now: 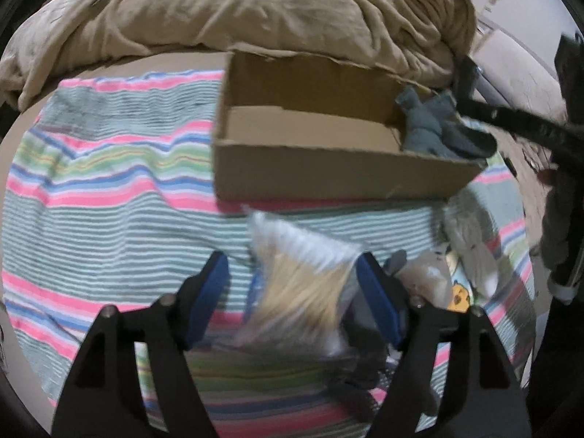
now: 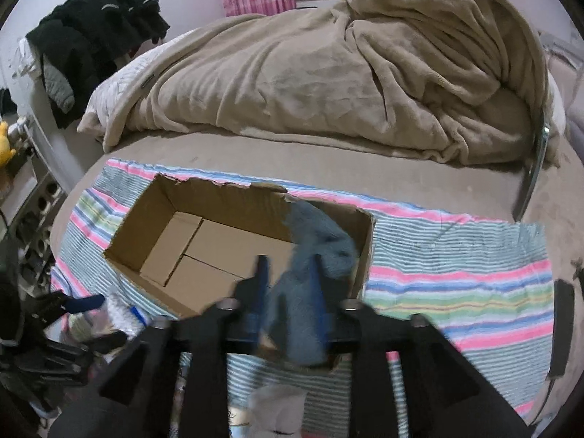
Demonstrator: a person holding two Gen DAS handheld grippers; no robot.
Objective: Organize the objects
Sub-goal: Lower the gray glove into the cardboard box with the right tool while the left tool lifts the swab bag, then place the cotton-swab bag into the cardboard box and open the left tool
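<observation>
An open cardboard box [image 1: 328, 175] [image 2: 153, 233] sits on a striped towel [image 1: 109, 182] [image 2: 456, 277] on the bed. My right gripper [image 2: 288, 266] is shut on a blue-grey plush toy [image 2: 317, 252] and holds it over the box's right end; the toy also shows in the left wrist view [image 1: 434, 127]. My left gripper [image 1: 292, 266] is open around a clear bag of pale sticks [image 1: 303, 284], in front of the box; the bag is blurred.
A rumpled tan blanket [image 2: 328, 73] fills the bed behind the box. More small items [image 1: 463, 252] lie on the towel to the right of the bag. Black clothes [image 2: 98, 29] are piled at the far left.
</observation>
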